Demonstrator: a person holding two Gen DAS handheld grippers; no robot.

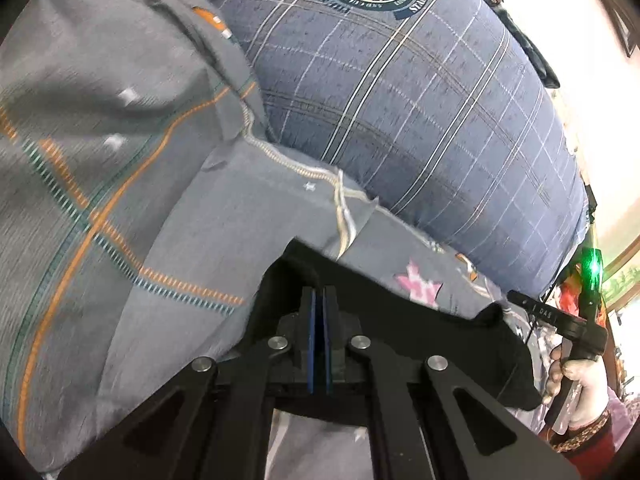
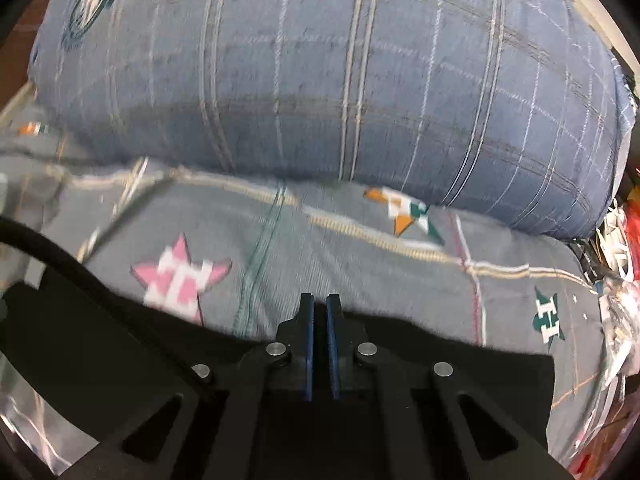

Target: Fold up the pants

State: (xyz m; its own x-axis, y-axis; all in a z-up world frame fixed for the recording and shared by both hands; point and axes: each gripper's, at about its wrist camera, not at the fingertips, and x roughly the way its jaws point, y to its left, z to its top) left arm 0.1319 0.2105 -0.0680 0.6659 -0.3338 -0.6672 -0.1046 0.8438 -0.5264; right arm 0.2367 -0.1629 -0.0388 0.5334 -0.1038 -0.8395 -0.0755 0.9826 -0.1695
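Lying under both jaws: black pants (image 1: 400, 320) | left clamped on pants | right together

Black cloth pants (image 2: 100, 340) are lying on a grey star-patterned bedsheet (image 2: 360, 272) beside a blue plaid pillow (image 2: 320, 80).

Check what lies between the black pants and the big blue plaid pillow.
Only the grey star-print bedding lies between the black pants and the blue plaid pillow, clearest in the right wrist view.
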